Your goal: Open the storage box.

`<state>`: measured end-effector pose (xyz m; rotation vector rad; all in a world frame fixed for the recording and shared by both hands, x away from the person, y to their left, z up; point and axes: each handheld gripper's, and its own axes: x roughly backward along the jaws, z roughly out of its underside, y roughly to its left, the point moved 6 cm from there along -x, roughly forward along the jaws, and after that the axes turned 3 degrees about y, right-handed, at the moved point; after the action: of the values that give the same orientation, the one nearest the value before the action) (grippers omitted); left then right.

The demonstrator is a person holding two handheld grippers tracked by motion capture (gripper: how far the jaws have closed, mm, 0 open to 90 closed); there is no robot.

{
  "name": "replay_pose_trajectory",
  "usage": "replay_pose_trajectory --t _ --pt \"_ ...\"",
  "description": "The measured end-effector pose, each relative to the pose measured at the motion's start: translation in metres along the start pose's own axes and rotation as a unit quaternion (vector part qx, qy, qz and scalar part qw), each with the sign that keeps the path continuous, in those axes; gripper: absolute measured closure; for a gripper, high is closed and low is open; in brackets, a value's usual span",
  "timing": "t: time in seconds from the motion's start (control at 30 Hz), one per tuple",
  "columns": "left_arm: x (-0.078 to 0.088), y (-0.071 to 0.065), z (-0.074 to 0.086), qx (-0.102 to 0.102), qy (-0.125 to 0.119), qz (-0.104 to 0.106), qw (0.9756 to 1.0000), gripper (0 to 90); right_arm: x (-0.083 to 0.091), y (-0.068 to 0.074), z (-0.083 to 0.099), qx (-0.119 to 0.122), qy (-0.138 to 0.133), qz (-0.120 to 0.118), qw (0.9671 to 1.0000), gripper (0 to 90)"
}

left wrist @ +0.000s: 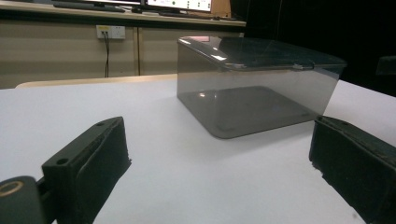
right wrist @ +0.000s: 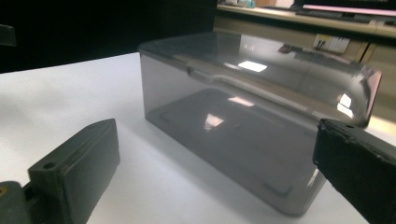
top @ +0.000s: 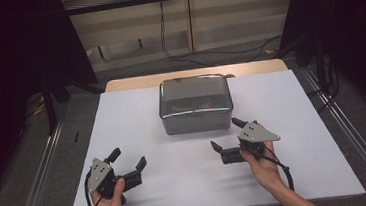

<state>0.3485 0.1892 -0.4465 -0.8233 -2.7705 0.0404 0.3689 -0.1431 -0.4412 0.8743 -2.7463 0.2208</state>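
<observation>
Black tools (top: 128,160) — grey triangular plates

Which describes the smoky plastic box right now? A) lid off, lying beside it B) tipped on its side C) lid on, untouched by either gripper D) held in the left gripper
C: the box sits upright on the white table with its lid closed, and both the left gripper and the right gripper rest short of it, fingers apart with nothing between them.
</observation>
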Motion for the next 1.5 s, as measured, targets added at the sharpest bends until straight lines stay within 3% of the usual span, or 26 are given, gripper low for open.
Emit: replay_pose_trajectory --t 0.3,0.5,0.63,0.73,0.8,0.83,0.87,0.97,1.0,1.1,1.13,1.17,1.2,1.23,1.3,1.37,1.4,1.47,1.5 --pt "0.001 -0.003 -0.001 -0.009 -0.001 0.003 1.0000 4.2 -0.015 0.002 -0.015 0.045 0.005 0.007 0.9989 0.5" --pt "-0.001 -0.002 0.000 -0.007 0.003 0.002 1.0000 4.2 -0.028 0.008 -0.023 0.097 0.007 0.015 0.9952 1.1" --pt "-0.002 -0.002 0.000 -0.009 0.005 0.004 0.9999 4.2 -0.033 0.009 -0.025 0.117 0.007 0.021 0.9928 1.5" --pt "-0.004 -0.003 0.000 -0.009 0.006 0.005 0.9999 4.2 -0.039 0.012 -0.024 0.158 0.012 0.024 0.9871 1.0" --pt "-0.004 -0.002 0.001 -0.012 0.008 0.003 0.9999 4.2 -0.041 0.013 -0.024 0.164 0.014 0.027 0.9860 0.4" --pt "-0.004 -0.002 0.001 -0.012 0.008 0.005 0.9999 4.2 -0.045 0.012 -0.022 0.181 0.022 0.032 0.9827 0.0" --pt "-0.004 -0.003 0.001 -0.012 0.008 0.007 0.9999 4.1 -0.046 0.012 -0.023 0.181 0.022 0.035 0.9825 0.1" --pt "-0.004 -0.003 0.000 -0.011 0.005 0.009 0.9999 3.8 -0.050 0.011 -0.027 0.209 0.021 0.044 0.9766 0.2" --pt "-0.004 -0.003 0.000 -0.011 0.005 0.009 0.9999 3.8 -0.050 0.011 -0.027 0.209 0.021 0.044 0.9766 0.2" --pt "-0.003 -0.002 0.000 -0.012 0.006 0.008 0.9999 3.8 -0.053 0.011 -0.032 0.252 0.019 0.059 0.9658 2.8" --pt "-0.003 -0.002 0.000 -0.012 0.006 0.008 0.9999 3.8 -0.055 0.011 -0.034 0.274 0.020 0.068 0.9592 5.1" --pt "-0.003 -0.002 -0.001 -0.009 0.003 0.008 0.9999 3.8 -0.055 0.011 -0.034 0.274 0.020 0.068 0.9592 5.1" --pt "-0.003 -0.002 -0.001 -0.010 0.004 0.007 0.9999 3.8 -0.056 0.010 -0.036 0.304 0.019 0.083 0.9490 8.5" --pt "-0.003 -0.001 -0.001 -0.013 0.005 0.006 0.9999 3.8 -0.056 0.010 -0.036 0.304 0.019 0.083 0.9490 8.5" --pt "-0.004 -0.001 0.000 -0.010 0.004 0.007 0.9999 3.8 -0.058 0.011 -0.036 0.342 0.023 0.098 0.9342 10.8" --pt "-0.004 -0.001 0.000 -0.010 0.005 0.007 0.9999 3.8 -0.059 0.011 -0.036 0.354 0.026 0.102 0.9294 11.8" --pt "-0.004 -0.001 0.000 -0.011 0.005 0.007 0.9999 3.8 -0.059 0.011 -0.036 0.354 0.026 0.102 0.9294 11.8" --pt "-0.004 -0.001 -0.001 -0.008 0.004 0.007 0.9999 3.8 -0.061 0.013 -0.034 0.379 0.031 0.105 0.9189 14.6" --pt "-0.004 -0.001 -0.001 -0.007 0.002 0.008 0.9999 3.8 -0.062 0.015 -0.033 0.407 0.035 0.110 0.9062 18.8"
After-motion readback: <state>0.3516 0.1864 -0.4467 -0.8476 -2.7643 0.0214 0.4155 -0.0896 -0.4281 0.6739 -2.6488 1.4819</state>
